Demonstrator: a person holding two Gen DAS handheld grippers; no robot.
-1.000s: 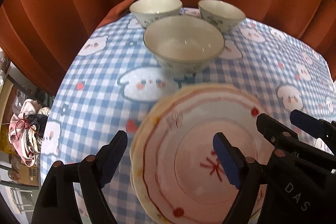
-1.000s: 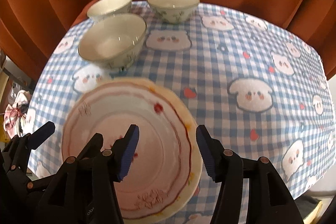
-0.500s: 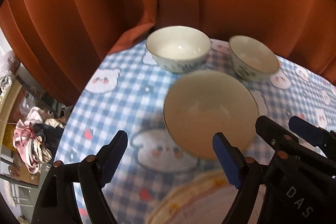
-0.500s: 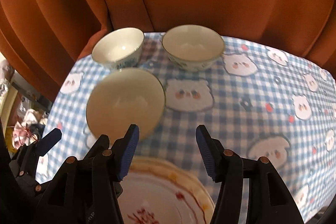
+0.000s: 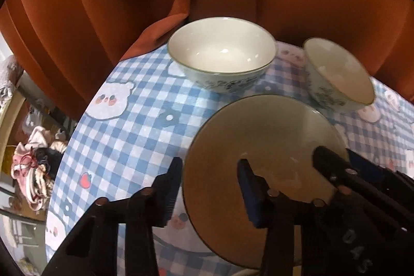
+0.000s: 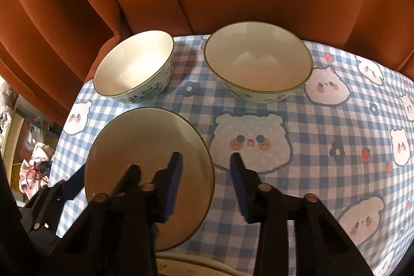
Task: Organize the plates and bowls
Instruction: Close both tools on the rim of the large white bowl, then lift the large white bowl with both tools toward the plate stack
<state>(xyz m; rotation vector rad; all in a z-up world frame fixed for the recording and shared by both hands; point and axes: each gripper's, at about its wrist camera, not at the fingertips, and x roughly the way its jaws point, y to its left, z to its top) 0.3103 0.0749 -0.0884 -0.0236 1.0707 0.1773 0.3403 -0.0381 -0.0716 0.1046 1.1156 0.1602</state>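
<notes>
Both tools are released, jaws spread, empty. From my left tool [image 5: 209, 194] the near bowl [image 5: 261, 159] lies dead ahead and slightly right; its left rim sits between my fingers, so this tool is nearer. My right tool [image 6: 205, 183] straddles the same bowl's right rim. Behind it on the checked bench [image 6: 323, 146] stand the far-left bowl [image 5: 221, 53] and far-right bowl [image 5: 336, 74], upright, apart. Round bowls, no long axis.
</notes>
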